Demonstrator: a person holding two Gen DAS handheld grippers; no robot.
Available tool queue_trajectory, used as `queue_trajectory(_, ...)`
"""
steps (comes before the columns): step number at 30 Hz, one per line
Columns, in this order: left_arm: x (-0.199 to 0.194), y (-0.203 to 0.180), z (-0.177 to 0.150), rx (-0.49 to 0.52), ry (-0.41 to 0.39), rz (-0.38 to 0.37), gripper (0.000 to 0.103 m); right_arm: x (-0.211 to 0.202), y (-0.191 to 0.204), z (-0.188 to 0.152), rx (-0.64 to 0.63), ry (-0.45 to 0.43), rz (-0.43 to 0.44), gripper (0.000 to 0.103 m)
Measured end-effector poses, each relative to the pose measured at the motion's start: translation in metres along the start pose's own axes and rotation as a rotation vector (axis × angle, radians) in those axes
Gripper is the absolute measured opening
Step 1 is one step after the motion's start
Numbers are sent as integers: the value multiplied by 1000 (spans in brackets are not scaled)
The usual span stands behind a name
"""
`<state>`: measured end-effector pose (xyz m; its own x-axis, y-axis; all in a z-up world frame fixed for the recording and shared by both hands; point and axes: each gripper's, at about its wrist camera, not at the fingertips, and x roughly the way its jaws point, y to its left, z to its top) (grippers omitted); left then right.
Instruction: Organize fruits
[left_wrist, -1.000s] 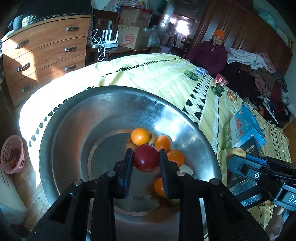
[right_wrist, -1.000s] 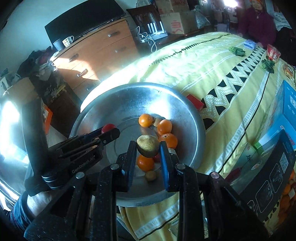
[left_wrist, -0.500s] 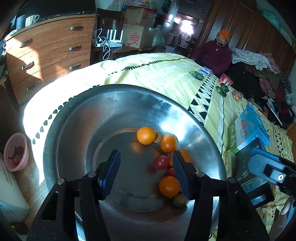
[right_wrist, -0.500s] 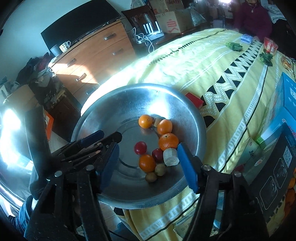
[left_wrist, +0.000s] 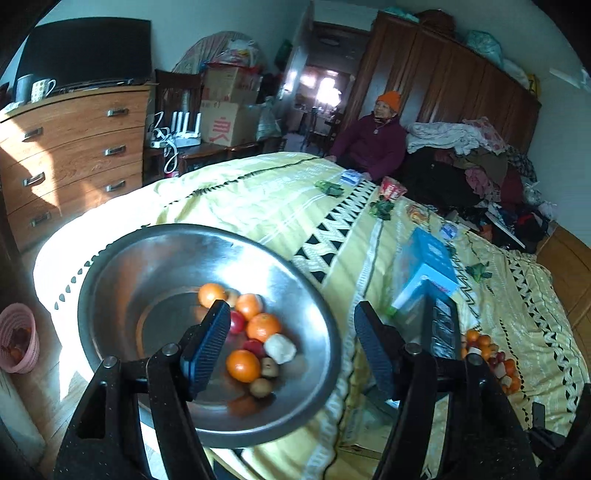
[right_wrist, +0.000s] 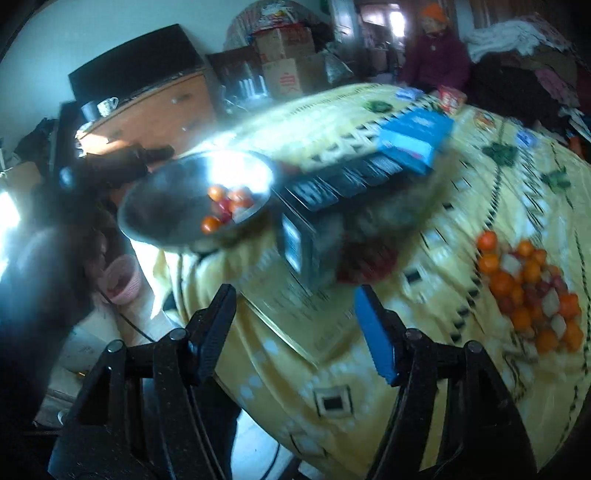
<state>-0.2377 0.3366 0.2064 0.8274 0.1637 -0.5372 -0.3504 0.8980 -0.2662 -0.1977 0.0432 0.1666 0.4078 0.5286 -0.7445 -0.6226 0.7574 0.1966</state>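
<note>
Both grippers are empty, jaws just opened. Loose fruit pile lies on the bedspread, off to the right of my right gripper; left gripper sits over the bowl, so right's nearer.

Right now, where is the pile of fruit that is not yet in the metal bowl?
In the right wrist view the fruit pile lies on the yellow bedspread at the right, right of the black box.

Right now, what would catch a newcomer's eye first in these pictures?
The big steel bowl at the bed's near corner, with oranges and small red fruits clustered inside. Next, the loose fruit pile on the yellow bedspread to the right, beyond the dark box.
</note>
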Motion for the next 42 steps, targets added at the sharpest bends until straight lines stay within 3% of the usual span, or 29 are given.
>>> queue_trajectory(6, -7, -77, -19, 129, 16, -103, 72, -9, -78, -73, 244, 109, -114, 67)
queue_trajectory(14, -5, -153, -48, 260, 77, -183, 72, -29, -110, -108, 342, 99, -128, 67)
queue_trajectory(21, 1, -193, -68, 324, 128, -210, 72, -36, -127, -131, 349, 85, -122, 67)
queue_trajectory(28, 8, -227, -83, 380, 178, -242, 72, -45, -141, -150, 306, 46, -221, 67)
queue_trajectory(42, 11, -236, -95, 403, 209, -244, 72, -36, -140, -167, 234, 32, -256, 73)
